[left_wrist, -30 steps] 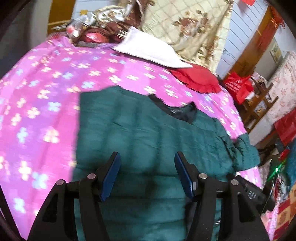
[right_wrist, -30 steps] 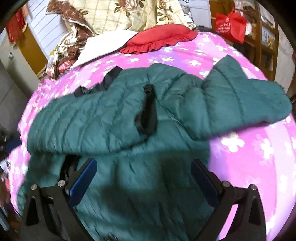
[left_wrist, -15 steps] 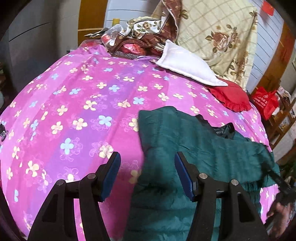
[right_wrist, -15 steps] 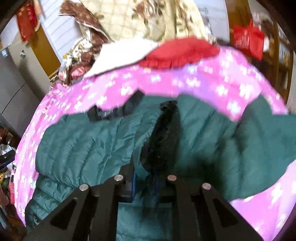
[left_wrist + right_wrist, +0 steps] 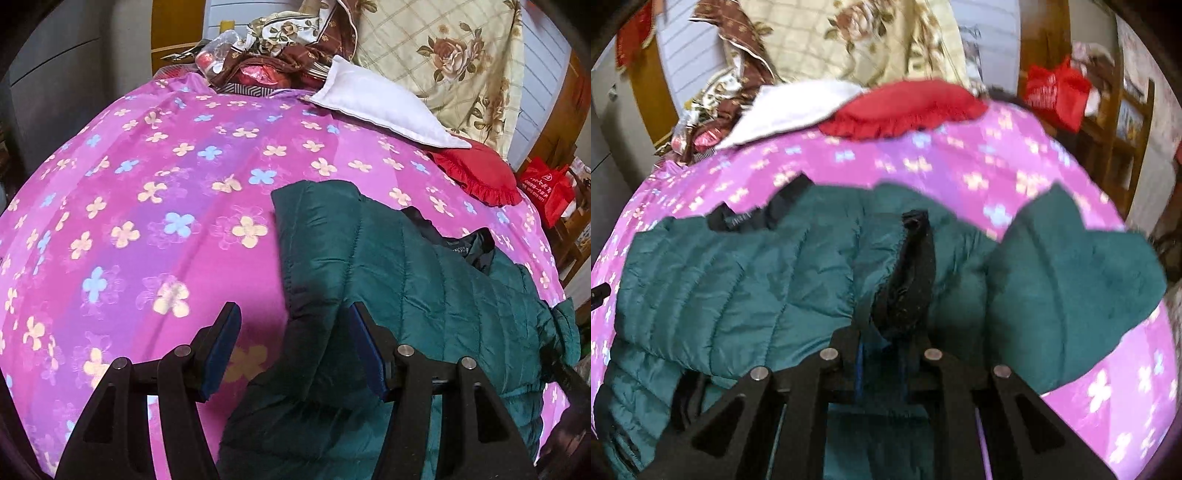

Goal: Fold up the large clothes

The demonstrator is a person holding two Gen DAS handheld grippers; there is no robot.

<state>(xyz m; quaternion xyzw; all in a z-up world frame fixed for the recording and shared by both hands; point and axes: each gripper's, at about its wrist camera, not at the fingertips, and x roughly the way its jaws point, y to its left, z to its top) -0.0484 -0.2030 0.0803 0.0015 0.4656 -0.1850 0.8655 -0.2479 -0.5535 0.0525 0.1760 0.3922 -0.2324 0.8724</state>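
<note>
A dark green quilted jacket (image 5: pixel 399 280) lies on the pink flowered bedsheet (image 5: pixel 155 206), its black collar (image 5: pixel 476 247) toward the pillows. My left gripper (image 5: pixel 293 349) is open and hangs low over the jacket's left edge. That edge sits between the blue pads (image 5: pixel 221 347) without being pressed. In the right wrist view the jacket (image 5: pixel 731 280) spreads across the bed, with one sleeve (image 5: pixel 1067 288) lying out to the right. My right gripper (image 5: pixel 882 358) is shut on the other sleeve, just behind its black cuff (image 5: pixel 908 280), and bunches the fabric up.
A white pillow (image 5: pixel 380 107), a red frilled cushion (image 5: pixel 480 177) and a floral quilt (image 5: pixel 443 62) crowd the head of the bed. A red bag (image 5: pixel 1056 88) and wooden shelves (image 5: pixel 1123 122) stand beyond the right side. Bare sheet (image 5: pixel 110 258) stretches left of the jacket.
My right gripper went from wide open to shut on the sleeve at the black cuff. My left gripper swung from over the jacket's middle to its left edge and sank lower.
</note>
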